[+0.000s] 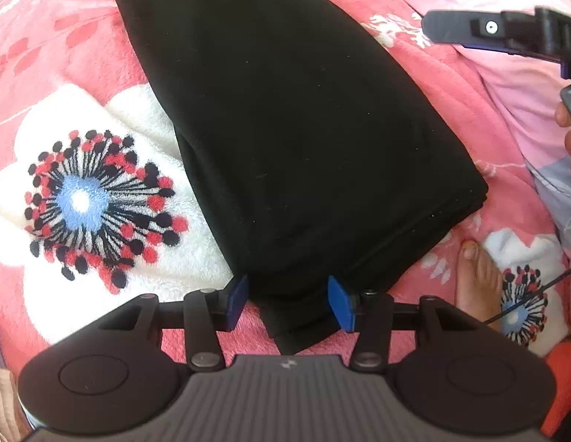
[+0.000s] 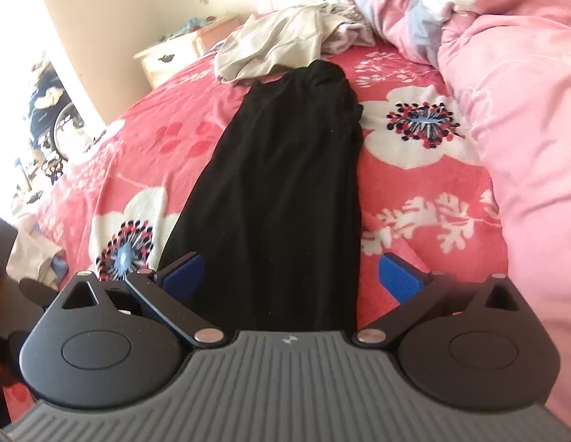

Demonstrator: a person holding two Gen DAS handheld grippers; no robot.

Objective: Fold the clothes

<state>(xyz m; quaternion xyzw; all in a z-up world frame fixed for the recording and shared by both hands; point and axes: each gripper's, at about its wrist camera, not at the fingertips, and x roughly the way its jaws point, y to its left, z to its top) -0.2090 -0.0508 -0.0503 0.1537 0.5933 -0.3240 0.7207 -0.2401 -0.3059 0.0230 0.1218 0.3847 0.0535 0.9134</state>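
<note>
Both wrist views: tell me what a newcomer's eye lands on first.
The long black garment grabs attention first, folded into a narrow strip running down the middle of the red floral blanket. Next come the big white flowers with red and black centres, one beside the garment's left edge. At the far end, a crumpled beige garment lies past the black one, and a pink duvet is heaped on the right.

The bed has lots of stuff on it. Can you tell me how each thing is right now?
black garment: folded into a long strip, lying flat on the blanket
left gripper: open, straddling the garment's near corner
right gripper: wide open, holding nothing
beige clothes: crumpled, unfolded
pink duvet: bunched up
</note>
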